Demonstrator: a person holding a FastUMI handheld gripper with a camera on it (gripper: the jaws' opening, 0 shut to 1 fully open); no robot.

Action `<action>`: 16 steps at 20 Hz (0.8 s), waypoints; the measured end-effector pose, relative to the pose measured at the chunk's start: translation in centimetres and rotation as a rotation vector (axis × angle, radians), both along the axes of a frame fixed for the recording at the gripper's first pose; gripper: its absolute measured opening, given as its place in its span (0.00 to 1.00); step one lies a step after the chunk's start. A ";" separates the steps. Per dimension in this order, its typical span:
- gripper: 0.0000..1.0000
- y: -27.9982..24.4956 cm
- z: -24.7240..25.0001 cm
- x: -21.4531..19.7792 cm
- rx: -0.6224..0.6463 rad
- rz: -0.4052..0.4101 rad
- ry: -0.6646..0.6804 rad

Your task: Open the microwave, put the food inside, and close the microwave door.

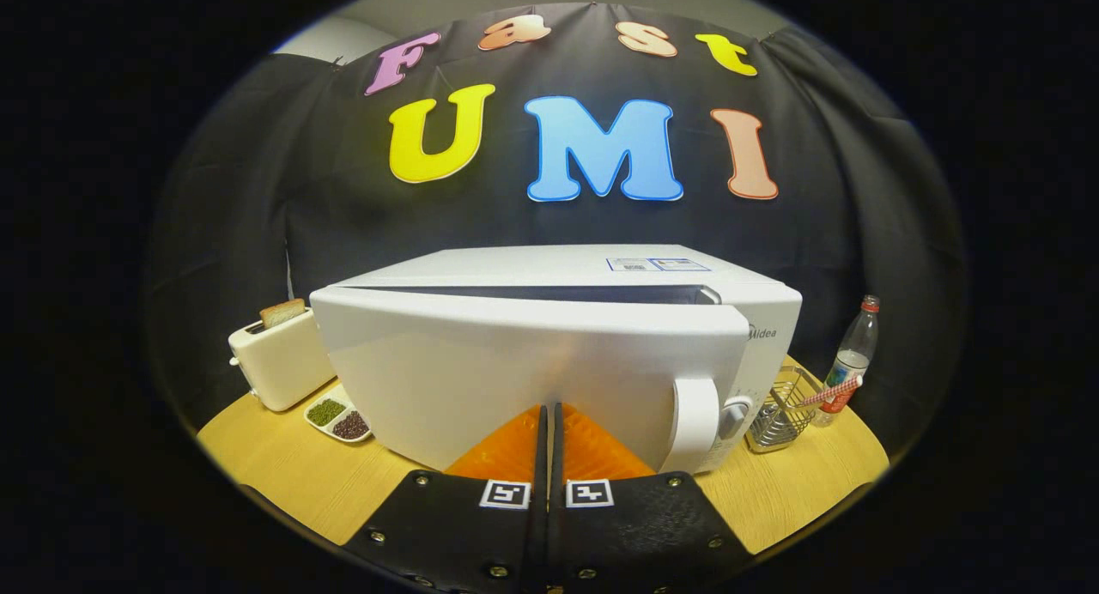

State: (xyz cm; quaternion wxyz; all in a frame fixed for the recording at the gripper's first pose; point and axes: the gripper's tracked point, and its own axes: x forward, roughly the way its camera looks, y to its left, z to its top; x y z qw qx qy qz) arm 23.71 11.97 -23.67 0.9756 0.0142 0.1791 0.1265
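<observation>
A white microwave [601,276] stands on the wooden table straight ahead. Its door [481,371] is a little ajar: a dark gap runs along the top between door and body. The door handle [694,422] is at the right end, next to the control knob [734,415]. My gripper [549,412] is shut, its two fingers pressed together with nothing between them. The tips sit at or right against the lower middle of the door face. The inside of the oven is hidden behind the door.
A cream toaster [279,362] with a slice of bread stands left of the microwave, with a small two-part dish of beans [339,420] in front of it. To the right are a wire basket [783,414], a striped stick [831,393] and a bottle [852,358].
</observation>
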 end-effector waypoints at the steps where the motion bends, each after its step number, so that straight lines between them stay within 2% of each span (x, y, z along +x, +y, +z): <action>1: 0.01 0.0 0.0 0.4 0.001 -0.005 -0.002; 8: 0.01 0.0 -0.4 2.2 0.009 -0.049 -0.008; 13: 0.01 -0.2 -0.2 3.2 -0.045 -0.079 -0.050; 16: 0.03 -0.4 -0.4 3.1 -0.039 -0.094 -0.031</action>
